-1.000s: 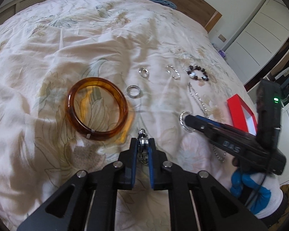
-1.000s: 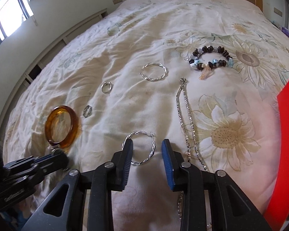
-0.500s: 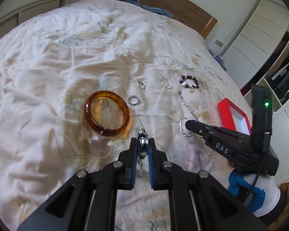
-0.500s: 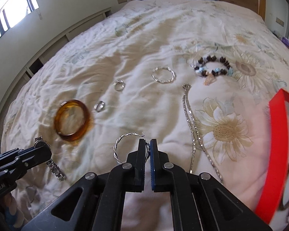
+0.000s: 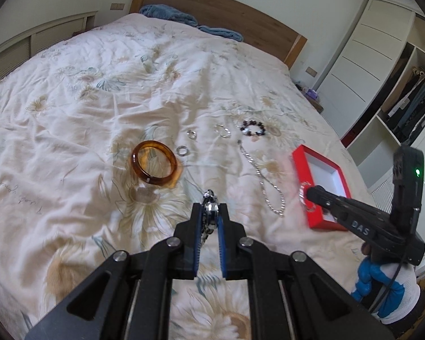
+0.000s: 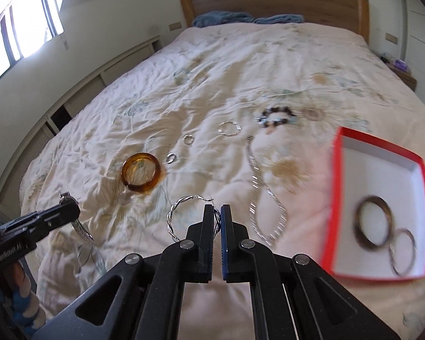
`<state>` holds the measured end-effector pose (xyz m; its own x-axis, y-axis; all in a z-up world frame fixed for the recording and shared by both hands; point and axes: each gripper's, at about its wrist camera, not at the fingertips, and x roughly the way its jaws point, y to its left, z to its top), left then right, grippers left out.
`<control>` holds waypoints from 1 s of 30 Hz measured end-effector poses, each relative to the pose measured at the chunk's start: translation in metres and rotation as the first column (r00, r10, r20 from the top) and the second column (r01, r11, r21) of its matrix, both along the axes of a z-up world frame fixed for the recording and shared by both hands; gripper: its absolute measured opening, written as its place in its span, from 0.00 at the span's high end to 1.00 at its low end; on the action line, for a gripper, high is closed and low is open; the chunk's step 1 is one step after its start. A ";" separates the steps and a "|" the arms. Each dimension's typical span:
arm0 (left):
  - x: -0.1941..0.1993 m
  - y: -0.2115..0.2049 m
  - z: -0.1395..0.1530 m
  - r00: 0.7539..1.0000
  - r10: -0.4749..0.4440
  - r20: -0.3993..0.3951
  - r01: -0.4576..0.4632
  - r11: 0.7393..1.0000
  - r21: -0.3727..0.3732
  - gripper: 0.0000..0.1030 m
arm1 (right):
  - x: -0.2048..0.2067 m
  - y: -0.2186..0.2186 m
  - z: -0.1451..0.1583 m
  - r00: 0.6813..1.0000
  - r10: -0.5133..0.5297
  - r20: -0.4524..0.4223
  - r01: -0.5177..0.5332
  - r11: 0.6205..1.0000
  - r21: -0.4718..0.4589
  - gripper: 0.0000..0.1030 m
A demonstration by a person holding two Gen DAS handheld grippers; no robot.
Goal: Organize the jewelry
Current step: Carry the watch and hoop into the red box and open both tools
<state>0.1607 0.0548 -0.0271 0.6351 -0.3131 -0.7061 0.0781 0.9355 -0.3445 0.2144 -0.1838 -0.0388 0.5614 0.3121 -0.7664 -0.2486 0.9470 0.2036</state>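
Observation:
My left gripper [image 5: 210, 214] is shut on a silver metal watch [image 5: 209, 204], held above the bed; its band hangs below the gripper in the right wrist view [image 6: 80, 228]. My right gripper [image 6: 217, 212] is shut on a twisted silver hoop [image 6: 181, 215], lifted off the quilt; in the left wrist view the hoop [image 5: 304, 195] hangs near the red box [image 5: 341, 170]. The red box [image 6: 423, 175] with a white inside holds a dark bangle [image 6: 374, 222] and a thin hoop [image 6: 405, 252].
On the flowered quilt lie an amber bangle [image 5: 153, 163], two small rings [image 5: 182, 150] [image 5: 191, 134], a silver hoop [image 5: 222, 130], a beaded bracelet [image 5: 253, 128] and a silver chain [image 5: 265, 182]. A wardrobe [image 5: 382, 56] stands at the right.
My right gripper closed on the twisted hoop, lifted it and carried it right toward the red box. My left gripper rose from the quilt with the watch.

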 end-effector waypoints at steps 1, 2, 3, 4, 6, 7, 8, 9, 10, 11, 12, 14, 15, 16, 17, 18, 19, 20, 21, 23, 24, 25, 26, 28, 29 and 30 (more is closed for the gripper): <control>-0.004 -0.003 0.003 1.000 -0.002 0.003 0.002 1.000 0.001 0.91 | -0.007 -0.007 0.003 1.000 -0.013 0.005 0.013 1.000 0.003 0.96; -0.009 -0.006 0.006 1.000 -0.003 0.007 0.003 1.000 0.003 0.91 | -0.014 -0.015 0.005 1.000 -0.025 0.010 0.025 1.000 0.007 0.96; -0.014 -0.009 0.010 1.000 -0.006 0.012 0.006 1.000 0.008 0.91 | -0.023 -0.024 0.008 0.999 -0.043 0.017 0.042 0.999 0.013 0.96; -0.018 -0.013 0.013 1.000 -0.009 0.016 0.009 1.000 0.012 0.91 | -0.029 -0.031 0.011 0.998 -0.055 0.023 0.055 0.998 0.017 0.96; -0.026 -0.020 0.019 1.000 -0.017 0.021 0.017 1.000 0.017 0.91 | -0.044 -0.049 0.016 0.996 -0.084 0.037 0.083 0.996 0.029 0.96; -0.031 -0.024 0.022 0.999 -0.022 0.025 0.021 1.000 0.021 0.91 | -0.051 -0.057 0.019 0.994 -0.097 0.043 0.095 0.995 0.038 0.96; -0.035 -0.028 0.025 0.999 -0.025 0.028 0.024 0.999 0.023 0.91 | -0.058 -0.065 0.021 0.993 -0.111 0.049 0.109 0.993 0.047 0.96; -0.039 -0.033 0.028 0.999 -0.029 0.032 0.029 0.999 0.023 0.91 | -0.066 -0.074 0.024 0.991 -0.125 0.055 0.122 0.991 0.059 0.96; -0.043 -0.037 0.032 0.999 -0.033 0.035 0.033 0.999 0.021 0.91 | -0.073 -0.081 0.027 0.989 -0.134 0.061 0.130 0.989 0.065 0.96; -0.046 -0.042 0.034 0.999 -0.037 0.039 0.036 0.999 0.019 0.91 | -0.079 -0.087 0.029 0.987 -0.142 0.068 0.138 0.988 0.070 0.96; -0.049 -0.046 0.037 0.998 -0.043 0.041 0.042 0.999 0.017 0.91 | -0.087 -0.094 0.032 0.986 -0.151 0.075 0.145 0.987 0.075 0.96; -0.054 -0.058 0.042 0.997 -0.059 0.045 0.058 0.998 0.018 0.91 | -0.098 -0.106 0.037 0.982 -0.164 0.088 0.157 0.984 0.081 0.96; -0.056 -0.066 0.045 0.996 -0.073 0.049 0.072 0.997 0.021 0.91 | -0.105 -0.113 0.040 0.980 -0.175 0.097 0.167 0.982 0.086 0.96; -0.057 -0.071 0.048 0.995 -0.082 0.052 0.081 0.996 0.023 0.91 | -0.109 -0.120 0.042 0.977 -0.185 0.104 0.175 0.980 0.091 0.96; -0.058 -0.077 0.050 0.994 -0.094 0.056 0.093 0.995 0.024 0.91 | -0.114 -0.127 0.045 0.974 -0.197 0.112 0.186 0.978 0.097 0.96; -0.059 -0.084 0.053 0.992 -0.107 0.059 0.106 0.994 0.027 0.91 | -0.120 -0.134 0.047 0.970 -0.210 0.119 0.198 0.975 0.104 0.96; -0.060 -0.092 0.054 0.991 -0.122 0.060 0.120 0.992 0.028 0.91 | -0.124 -0.142 0.049 0.967 -0.223 0.125 0.210 0.972 0.110 0.96; -0.060 -0.098 0.055 0.989 -0.134 0.059 0.133 0.991 0.028 0.91 | -0.128 -0.149 0.050 0.963 -0.235 0.129 0.221 0.969 0.115 0.96; -0.060 -0.106 0.057 0.987 -0.149 0.057 0.148 0.989 0.028 0.91 | -0.131 -0.156 0.051 0.960 -0.247 0.133 0.232 0.966 0.118 0.96; -0.058 -0.123 0.059 0.982 -0.181 0.054 0.180 0.983 0.032 0.91 | -0.137 -0.170 0.052 0.952 -0.271 0.140 0.255 0.959 0.124 0.96; -0.056 -0.131 0.059 0.979 -0.197 0.052 0.196 0.980 0.033 0.91 | -0.139 -0.177 0.052 0.948 -0.284 0.143 0.268 0.955 0.126 0.96; -0.054 -0.137 0.059 0.976 -0.210 0.048 0.209 0.977 0.033 0.91 | -0.141 -0.184 0.052 0.944 -0.296 0.145 0.279 0.952 0.128 0.96; -0.052 -0.144 0.058 0.974 -0.223 0.044 0.222 0.975 0.034 0.91 | -0.141 -0.191 0.052 0.940 -0.308 0.146 0.291 0.948 0.128 0.96; -0.044 -0.162 0.059 0.966 -0.255 0.040 0.254 0.966 0.041 0.91 | -0.140 -0.204 0.050 0.933 -0.330 0.144 0.313 0.941 0.130 0.96; -0.041 -0.170 0.059 0.962 -0.269 0.038 0.268 0.963 0.044 0.91 | -0.139 -0.209 0.049 0.930 -0.338 0.142 0.321 0.938 0.129 0.96; -0.037 -0.179 0.059 0.958 -0.285 0.037 0.283 0.958 0.046 0.91 | -0.137 -0.214 0.048 0.928 -0.345 0.139 0.328 0.936 0.128 0.96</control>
